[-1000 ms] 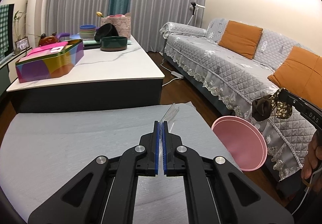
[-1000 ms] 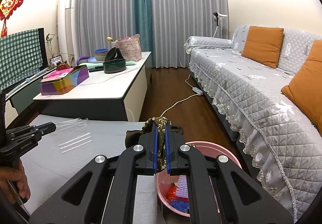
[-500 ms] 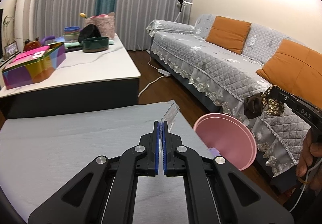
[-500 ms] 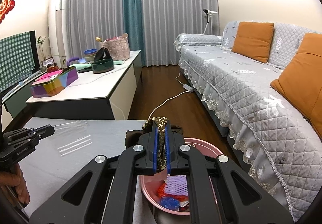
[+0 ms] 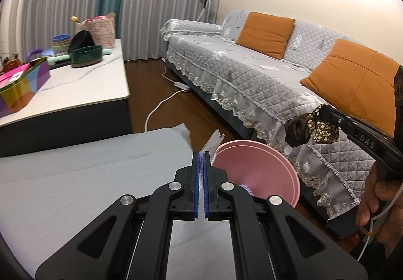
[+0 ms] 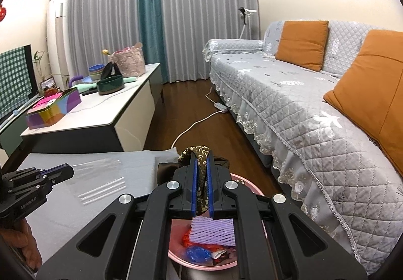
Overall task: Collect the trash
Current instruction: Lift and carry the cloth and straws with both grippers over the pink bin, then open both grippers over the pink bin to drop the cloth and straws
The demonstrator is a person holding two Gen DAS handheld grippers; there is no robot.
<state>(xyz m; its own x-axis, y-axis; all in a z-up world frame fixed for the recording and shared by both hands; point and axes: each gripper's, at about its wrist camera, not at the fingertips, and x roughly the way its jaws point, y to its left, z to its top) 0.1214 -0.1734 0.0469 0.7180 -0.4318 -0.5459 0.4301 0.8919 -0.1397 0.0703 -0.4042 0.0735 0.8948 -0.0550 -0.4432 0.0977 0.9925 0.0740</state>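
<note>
My left gripper (image 5: 201,154) is shut on a clear plastic wrapper (image 5: 211,144) and holds it at the grey table's right edge, beside the pink trash bin (image 5: 262,174). In the right wrist view the left gripper (image 6: 68,170) and the wrapper (image 6: 100,179) show over the table. My right gripper (image 6: 201,156) is shut on a brown floral cloth scrap (image 6: 199,153) and holds it above the pink bin (image 6: 201,265), which holds purple foam netting (image 6: 211,232) and red and blue scraps. The right gripper (image 5: 325,114) with the cloth (image 5: 309,126) hangs right of the bin.
A grey-covered table (image 5: 75,192) is under my left gripper. A white low table (image 5: 75,88) behind carries a colourful box (image 5: 17,83), bowls and a basket. A grey sofa (image 5: 264,78) with orange cushions runs along the right. A white cable (image 5: 161,104) lies on the wood floor.
My left gripper has carried the plastic wrapper rightward across the table to its edge beside the pink bin. My right gripper stays over the bin, still shut on the cloth.
</note>
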